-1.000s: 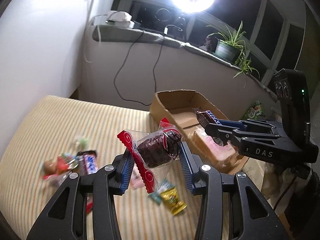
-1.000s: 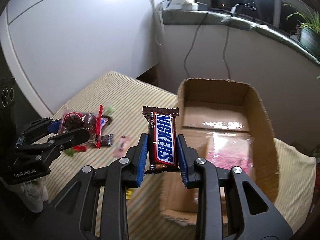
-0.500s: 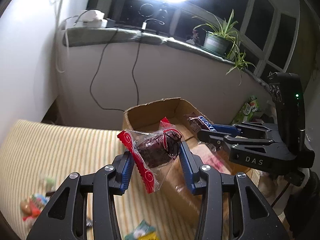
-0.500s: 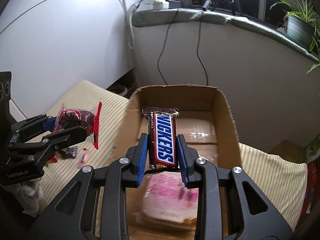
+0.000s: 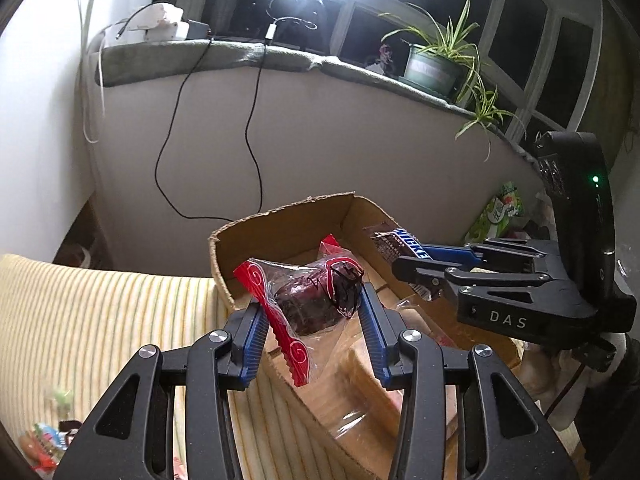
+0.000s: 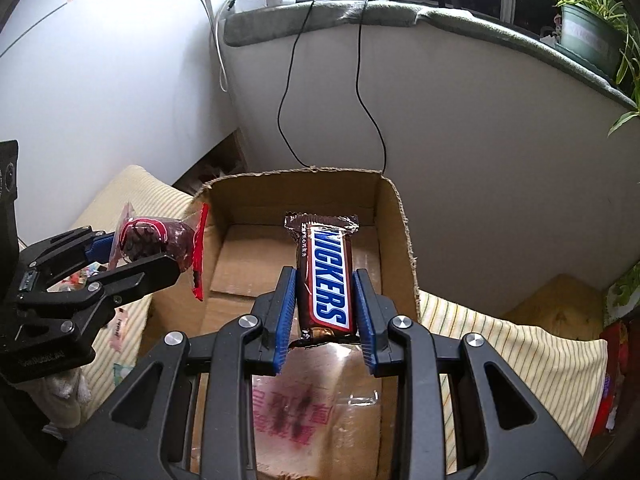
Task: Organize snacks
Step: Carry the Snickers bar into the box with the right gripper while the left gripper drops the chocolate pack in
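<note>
Two grippers over one open brown cardboard box (image 6: 394,216), which sits on a cream and yellow striped cloth (image 5: 100,320) below a grey window ledge (image 5: 240,54) with a potted spider plant (image 5: 436,64) on it. A black cable (image 6: 288,92) hangs down the wall behind the box. Inside the box lies a clear-wrapped pink-printed packet (image 6: 304,404), right under the right gripper. Down at the lower left of the left wrist view, a few small loose sweets (image 5: 44,440) sit blurred on the cloth.

Right gripper (image 6: 325,314) is clamped on a brown Snickers bar (image 6: 326,276), blue-and-white logo facing up, held lengthwise above the box interior. Left gripper (image 5: 314,334) pinches a dark round cake in a clear wrapper with red serrated edges (image 5: 316,304), hanging over the box's near left wall. From the right wrist view that cake (image 6: 154,240) sits just left of the box rim.
</note>
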Motion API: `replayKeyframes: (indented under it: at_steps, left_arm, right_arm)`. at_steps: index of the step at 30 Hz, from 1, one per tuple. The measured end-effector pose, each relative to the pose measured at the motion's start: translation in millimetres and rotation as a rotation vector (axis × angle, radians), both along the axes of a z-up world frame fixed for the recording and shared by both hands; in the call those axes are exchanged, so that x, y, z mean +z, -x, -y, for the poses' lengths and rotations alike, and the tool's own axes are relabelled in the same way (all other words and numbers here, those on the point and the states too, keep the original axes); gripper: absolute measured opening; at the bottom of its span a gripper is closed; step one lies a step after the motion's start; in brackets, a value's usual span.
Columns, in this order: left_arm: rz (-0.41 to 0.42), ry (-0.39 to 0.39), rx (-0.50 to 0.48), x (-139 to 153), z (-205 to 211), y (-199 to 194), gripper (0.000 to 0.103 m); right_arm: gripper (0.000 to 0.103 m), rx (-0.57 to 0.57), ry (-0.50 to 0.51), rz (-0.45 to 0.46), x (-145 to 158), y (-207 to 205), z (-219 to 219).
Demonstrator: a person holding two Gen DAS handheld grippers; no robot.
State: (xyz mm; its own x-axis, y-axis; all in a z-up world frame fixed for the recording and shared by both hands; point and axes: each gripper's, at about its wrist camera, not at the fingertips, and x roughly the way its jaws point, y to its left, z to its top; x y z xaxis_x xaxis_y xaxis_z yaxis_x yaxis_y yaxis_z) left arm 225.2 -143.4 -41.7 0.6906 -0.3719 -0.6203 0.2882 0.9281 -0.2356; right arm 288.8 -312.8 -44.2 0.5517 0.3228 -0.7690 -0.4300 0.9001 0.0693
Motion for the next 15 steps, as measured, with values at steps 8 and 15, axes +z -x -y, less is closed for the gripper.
replayKeyframes:
  at_steps: [8,15]
  left_arm:
    - [-0.003,-0.012,-0.011,-0.9,6.8,-3.7,0.042]
    - [-0.002,-0.029,-0.009,0.3,8.8,-5.1,0.044]
  right_arm:
    - [0.03,-0.007,0.006,-0.012,-1.9,-6.3,0.2]
    - [0.03,-0.016,0.006,-0.011,-1.5,-6.6,0.3]
